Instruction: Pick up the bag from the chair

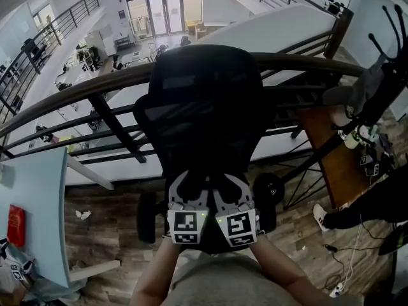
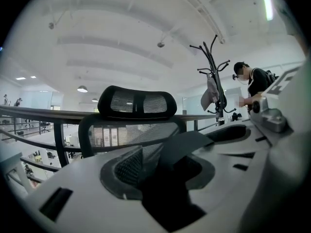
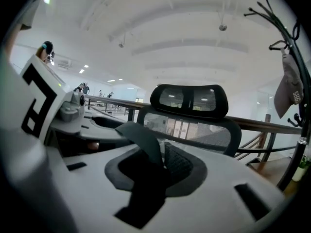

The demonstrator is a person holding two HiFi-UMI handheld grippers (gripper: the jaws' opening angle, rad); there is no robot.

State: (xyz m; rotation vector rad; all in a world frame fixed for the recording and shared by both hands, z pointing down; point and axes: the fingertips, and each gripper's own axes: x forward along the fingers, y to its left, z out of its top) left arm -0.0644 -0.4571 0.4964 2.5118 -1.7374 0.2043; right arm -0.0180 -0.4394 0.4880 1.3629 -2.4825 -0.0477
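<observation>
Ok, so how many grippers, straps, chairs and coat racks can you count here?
Grippers: 2 (left gripper, right gripper)
Straps: 2 (left strap, right strap, one in each gripper)
Chair: 1
Coat rack: 1
Total: 6

The seat of the chair [image 1: 204,107] is hidden in the head view below its own back and under the left gripper [image 1: 190,178] and right gripper [image 1: 228,178], so what lies on it cannot be told. In both gripper views the grippers' bodies cover the chair below its backrest. At right a person [image 1: 376,203] and a rack [image 1: 387,57] are cut off by the edge
</observation>
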